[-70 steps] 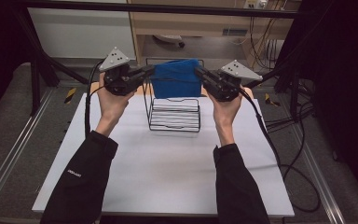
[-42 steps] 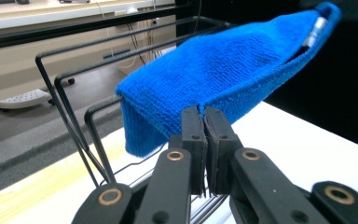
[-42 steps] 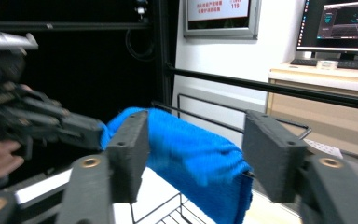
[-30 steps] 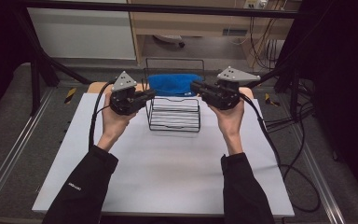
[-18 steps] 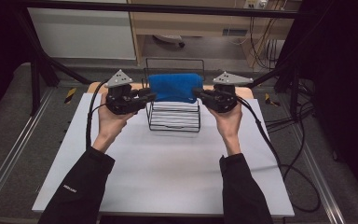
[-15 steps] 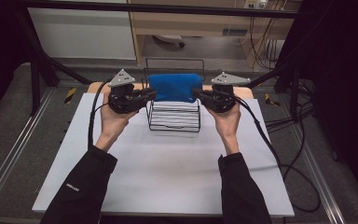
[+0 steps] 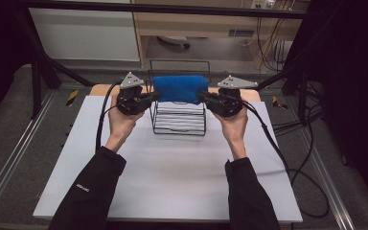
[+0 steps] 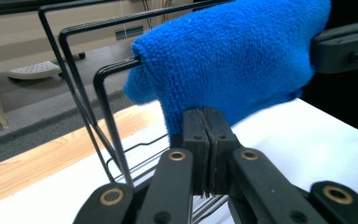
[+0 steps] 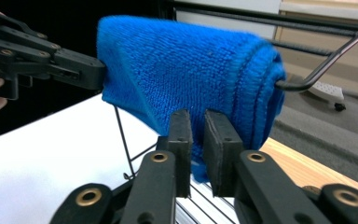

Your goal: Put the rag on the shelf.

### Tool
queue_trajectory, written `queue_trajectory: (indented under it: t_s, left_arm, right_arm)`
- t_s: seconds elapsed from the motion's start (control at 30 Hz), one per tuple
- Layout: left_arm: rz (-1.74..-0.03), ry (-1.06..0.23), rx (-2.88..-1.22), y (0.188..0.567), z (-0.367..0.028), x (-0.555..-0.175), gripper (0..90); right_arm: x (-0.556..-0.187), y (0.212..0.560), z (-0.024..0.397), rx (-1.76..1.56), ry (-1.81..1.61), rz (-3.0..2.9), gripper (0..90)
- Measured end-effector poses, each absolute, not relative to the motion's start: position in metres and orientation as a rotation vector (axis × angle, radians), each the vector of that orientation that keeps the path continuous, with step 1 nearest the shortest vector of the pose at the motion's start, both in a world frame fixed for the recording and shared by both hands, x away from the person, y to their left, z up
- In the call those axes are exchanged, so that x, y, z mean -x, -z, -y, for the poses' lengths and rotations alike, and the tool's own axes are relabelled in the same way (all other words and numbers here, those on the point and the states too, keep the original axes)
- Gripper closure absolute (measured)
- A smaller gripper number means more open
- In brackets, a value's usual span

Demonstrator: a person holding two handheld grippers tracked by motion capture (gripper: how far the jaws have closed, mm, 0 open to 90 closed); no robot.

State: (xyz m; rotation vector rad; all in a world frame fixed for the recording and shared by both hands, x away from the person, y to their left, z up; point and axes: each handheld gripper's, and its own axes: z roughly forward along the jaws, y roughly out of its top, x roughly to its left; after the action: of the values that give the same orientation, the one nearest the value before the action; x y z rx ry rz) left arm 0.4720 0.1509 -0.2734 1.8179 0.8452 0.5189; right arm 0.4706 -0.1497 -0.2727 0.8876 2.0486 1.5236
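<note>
blue towel (image 7: 180,89) over black wire rack (image 7: 178,125), both tongs (left (image 8: 206,140), right (image 9: 196,140)) clamped on its ends; sleeve lettering (image 7: 82,187) unreadable

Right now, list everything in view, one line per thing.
towel: one, blue, draped over a top bar of the wire rack, each end pinched by a gripper.
wire rack: one, black, standing at the far middle of the table.
table: one, white top, with a wooden strip along its far edge.
cables: several, black, on the floor at the right.
left gripper: one, black, jaws shut on the towel's left end.
right gripper: one, black, jaws shut on the towel's right end.
hands: two, one holding each gripper.
sleeves: two, black, entering from the bottom edge.
</note>
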Motion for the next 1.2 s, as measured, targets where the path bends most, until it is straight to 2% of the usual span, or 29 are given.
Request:
queue_trajectory:
  t_s: [0.13, 0.33, 0.37, 0.43, 0.47, 0.6, 0.63, 0.67, 0.8, 0.83, 1.2]
  left_arm:
    - [-0.845, -0.525, -1.822, 0.272, -0.16, -0.465, 86.2]
    - [-0.848, -0.503, -1.847, 0.276, -0.174, -0.453, 76.9]
    - [-0.845, -0.509, -1.859, 0.278, -0.176, -0.451, 74.6]
    - [-0.849, -0.512, -1.87, 0.283, -0.181, -0.447, 63.8]
    - [-0.853, -0.507, -1.876, 0.287, -0.183, -0.445, 63.8]
    - [-0.869, -0.503, -1.901, 0.302, -0.193, -0.44, 51.2]
    - [-0.875, -0.502, -1.904, 0.306, -0.196, -0.438, 45.3]
    - [-0.879, -0.497, -1.903, 0.31, -0.198, -0.437, 45.3]
    - [-0.896, -0.48, -1.921, 0.33, -0.21, -0.431, 34.4]
    - [-0.906, -0.472, -1.921, 0.335, -0.213, -0.43, 29.0]
    - [-0.958, -0.474, -1.974, 0.391, -0.243, -0.412, 11.8]
  right_arm:
    - [-0.46, 0.265, 0.157, -0.882, -1.571, -2.04, 69.2]
    - [-0.445, 0.26, 0.17, -0.877, -1.553, -2.039, 49.9]
    - [-0.443, 0.26, 0.173, -0.882, -1.556, -2.043, 46.5]
    - [-0.438, 0.261, 0.177, -0.886, -1.552, -2.052, 39.2]
    - [-0.435, 0.262, 0.178, -0.892, -1.546, -2.058, 37.1]
    - [-0.428, 0.268, 0.185, -0.912, -1.543, -2.082, 25.7]
    - [-0.425, 0.274, 0.188, -0.929, -1.544, -2.095, 20.5]
    - [-0.425, 0.274, 0.188, -0.929, -1.544, -2.095, 20.5]
    - [-0.421, 0.289, 0.194, -0.969, -1.522, -2.105, 11.8]
    - [-0.418, 0.298, 0.198, -0.985, -1.518, -2.111, 8.8]
    - [-0.406, 0.34, 0.212, -1.017, -1.509, -2.145, 0.6]
